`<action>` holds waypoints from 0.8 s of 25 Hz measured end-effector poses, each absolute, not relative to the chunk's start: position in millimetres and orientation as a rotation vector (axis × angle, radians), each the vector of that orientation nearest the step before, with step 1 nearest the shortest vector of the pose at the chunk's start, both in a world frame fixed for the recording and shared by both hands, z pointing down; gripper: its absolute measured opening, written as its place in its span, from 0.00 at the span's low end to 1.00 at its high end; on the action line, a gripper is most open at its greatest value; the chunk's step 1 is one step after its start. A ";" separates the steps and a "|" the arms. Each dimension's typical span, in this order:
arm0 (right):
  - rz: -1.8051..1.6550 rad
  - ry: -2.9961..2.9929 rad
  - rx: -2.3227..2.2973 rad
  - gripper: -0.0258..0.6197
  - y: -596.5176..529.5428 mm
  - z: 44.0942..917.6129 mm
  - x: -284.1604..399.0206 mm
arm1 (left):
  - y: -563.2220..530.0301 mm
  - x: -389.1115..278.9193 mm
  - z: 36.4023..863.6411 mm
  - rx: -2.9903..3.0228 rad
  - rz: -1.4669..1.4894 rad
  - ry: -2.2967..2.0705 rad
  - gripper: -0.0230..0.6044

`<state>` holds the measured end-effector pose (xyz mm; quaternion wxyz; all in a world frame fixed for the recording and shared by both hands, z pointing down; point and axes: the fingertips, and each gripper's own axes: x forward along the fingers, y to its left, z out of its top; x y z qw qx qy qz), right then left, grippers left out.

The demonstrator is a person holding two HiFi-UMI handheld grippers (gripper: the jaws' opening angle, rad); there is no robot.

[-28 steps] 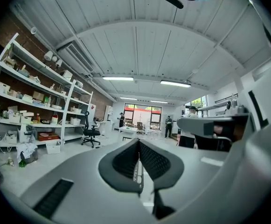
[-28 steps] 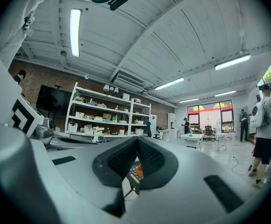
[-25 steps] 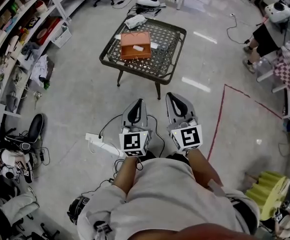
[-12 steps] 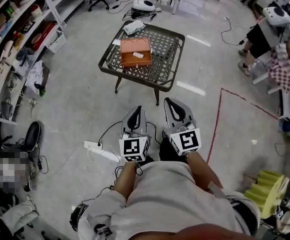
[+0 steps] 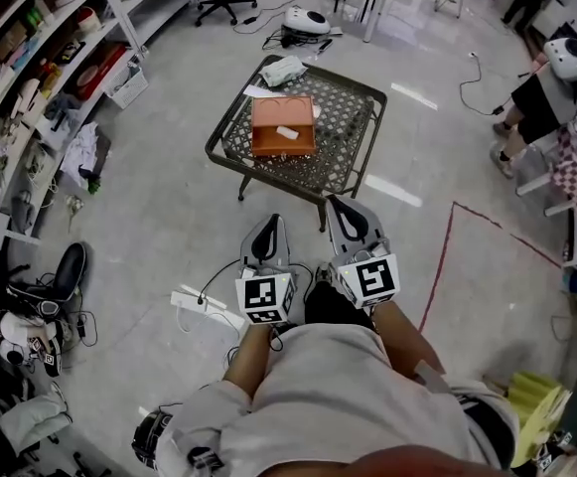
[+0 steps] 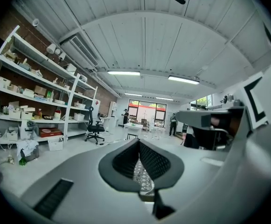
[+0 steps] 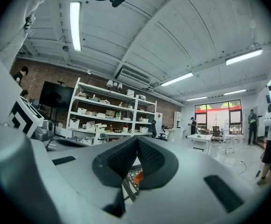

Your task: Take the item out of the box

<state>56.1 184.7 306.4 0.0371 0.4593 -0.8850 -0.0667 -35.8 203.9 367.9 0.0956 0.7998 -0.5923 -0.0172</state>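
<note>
Two grippers were examined; both had their jaws together and carried nothing.

Head view: the left gripper and the right gripper were held side by side in front of the person's body, aimed toward the table. The table stood well apart from them across open floor. The orange box sat open on the mesh top. The item, a small white piece, lay inside it near the middle. A power strip and its cable lay on the floor just beside the person's feet.

Left gripper view: the left gripper had its jaw tips meeting, and only table mesh showed below them.

Right gripper view: the right gripper was likewise closed and empty. A sliver of the orange box showed beneath the tips.

Assessed hazards: the cable could catch a foot on the approach. If the jaws reached the box closed, they would likely push the item or the box instead of gripping. The box looked light, so lifting the item with nothing steadying it could drag the box across the mesh.
</note>
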 end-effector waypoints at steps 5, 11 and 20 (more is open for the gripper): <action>-0.204 -2.729 1.357 0.05 123.8 308.4 78.2 | 143.9 -14.4 361.8 2.360 -0.049 -1.788 0.05; -0.194 -2.751 1.326 0.04 63.0 307.5 107.9 | 86.0 10.2 365.5 2.325 -0.014 -1.818 0.05; -0.140 -2.785 1.222 0.05 5.6 316.7 126.1 | 41.5 19.3 374.7 2.222 0.046 -1.906 0.05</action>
